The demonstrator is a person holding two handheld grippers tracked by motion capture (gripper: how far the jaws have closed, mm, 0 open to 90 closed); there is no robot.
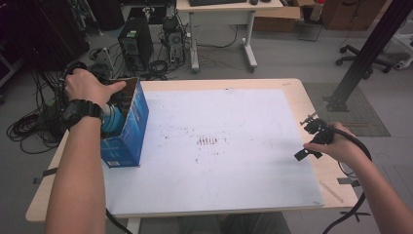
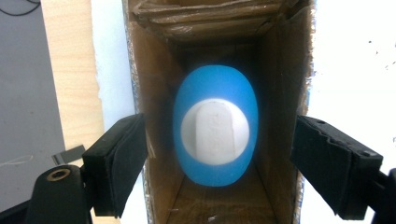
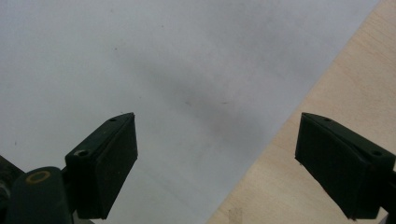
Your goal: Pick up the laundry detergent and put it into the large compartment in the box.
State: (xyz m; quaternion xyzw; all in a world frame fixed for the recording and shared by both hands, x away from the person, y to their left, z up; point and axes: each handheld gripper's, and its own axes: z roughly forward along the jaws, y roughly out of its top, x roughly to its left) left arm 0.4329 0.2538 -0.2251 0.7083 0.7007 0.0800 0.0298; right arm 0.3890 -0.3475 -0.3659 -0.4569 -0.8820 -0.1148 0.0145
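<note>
Blue oval bottle with a white flip cap (image 2: 215,126) sits upright inside the open blue cardboard box (image 1: 127,127), at the left edge of my surface (image 1: 253,85). My left gripper (image 2: 217,163) hangs over the box mouth, jaws apart outside the box walls, pads clear of the bottle. My right gripper (image 3: 217,163) is wide and holds nothing, over the white sheet (image 3: 140,60) near the right edge.
</note>
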